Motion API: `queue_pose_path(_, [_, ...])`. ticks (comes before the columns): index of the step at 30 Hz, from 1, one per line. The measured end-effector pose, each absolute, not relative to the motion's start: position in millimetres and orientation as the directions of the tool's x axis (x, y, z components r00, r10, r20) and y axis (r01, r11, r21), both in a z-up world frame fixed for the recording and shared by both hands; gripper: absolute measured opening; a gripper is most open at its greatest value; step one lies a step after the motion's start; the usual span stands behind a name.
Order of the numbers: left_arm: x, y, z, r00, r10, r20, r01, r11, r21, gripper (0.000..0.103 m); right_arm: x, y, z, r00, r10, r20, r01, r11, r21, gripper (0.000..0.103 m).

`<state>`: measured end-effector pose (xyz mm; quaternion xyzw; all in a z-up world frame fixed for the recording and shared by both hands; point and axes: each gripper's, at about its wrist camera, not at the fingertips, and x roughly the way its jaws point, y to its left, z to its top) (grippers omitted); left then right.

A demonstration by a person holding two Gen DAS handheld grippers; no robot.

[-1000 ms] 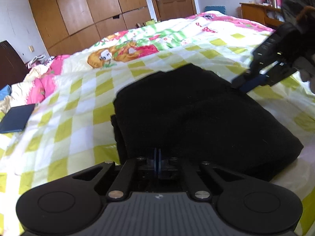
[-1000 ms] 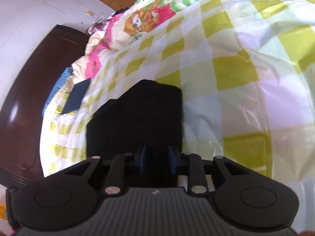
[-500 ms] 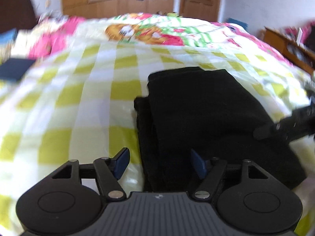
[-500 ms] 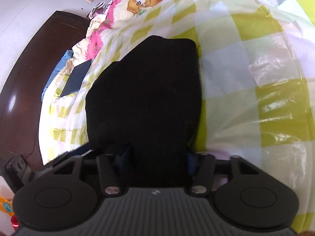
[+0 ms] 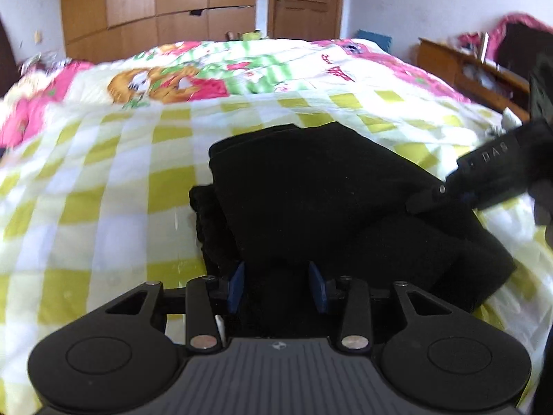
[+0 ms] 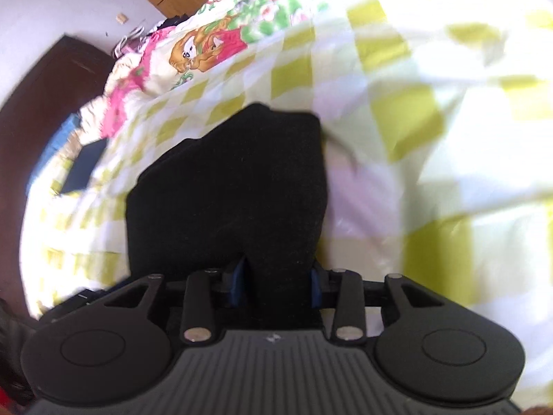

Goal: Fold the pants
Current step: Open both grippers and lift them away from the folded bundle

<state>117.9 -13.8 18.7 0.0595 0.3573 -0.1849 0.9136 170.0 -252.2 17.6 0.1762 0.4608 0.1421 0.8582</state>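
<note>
Black pants (image 5: 311, 190) lie folded into a thick stack on the yellow-checked bedspread (image 5: 103, 190). My left gripper (image 5: 276, 287) is at the stack's near edge. Its jaws are closing, and black fabric fills the gap between the blue pads (image 5: 236, 285). In the right wrist view the pants (image 6: 235, 180) stretch away from my right gripper (image 6: 276, 285), which is shut on a thick fold of them. The right gripper (image 5: 425, 200) also shows in the left wrist view, reaching in from the right onto the stack's right side.
A dark blue flat item (image 6: 83, 169) lies on the bed to the left, near a dark headboard (image 6: 41, 103). A wooden wardrobe (image 5: 155, 7) and a door (image 5: 304, 0) stand beyond the bed. A cluttered wooden side table (image 5: 459, 69) is at the right.
My left gripper went from shut to wide open, shifted to the stack's near edge, and has narrowed around the fabric. The right gripper kept its hold and swung slightly.
</note>
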Motion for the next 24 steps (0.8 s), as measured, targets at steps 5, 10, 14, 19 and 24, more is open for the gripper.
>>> queue_pose_path(5, [107.0, 0.5, 53.7, 0.788, -0.182, -0.588, 0.333, 0.93, 0.158, 0.051, 136.4, -251.6, 40.4, 0.673, 0.389, -0.629, -0.12, 0.897, 0.425, 0.04])
queue_pose_path(10, [143.8, -16.1, 67.6, 0.819, -0.231, -0.526, 0.369, 0.913, 0.174, 0.052, 128.2, -200.3, 35.9, 0.649, 0.488, -0.584, -0.246, 0.86, 0.446, 0.04])
queue_pose_path(14, [189.4, -36.1, 30.2, 0.79, -0.164, -0.591, 0.395, 0.874, 0.284, 0.054, 118.6, -160.9, 16.9, 0.576, 0.559, -0.597, -0.341, 0.827, 0.446, 0.04])
queue_pose_path(19, [215.7, -34.5, 3.8, 0.802, -0.032, -0.597, 0.314, 0.872, 0.375, 0.055, 101.9, -140.1, 1.6, 0.592, 0.514, -0.621, -0.363, 0.858, 0.364, 0.04])
queue_pose_path(24, [190.9, -15.1, 29.0, 0.825, -0.026, -0.564, 0.235, 0.924, 0.302, 0.054, 69.2, -149.5, 23.3, 0.664, 0.528, -0.53, -0.396, 0.849, 0.35, 0.04])
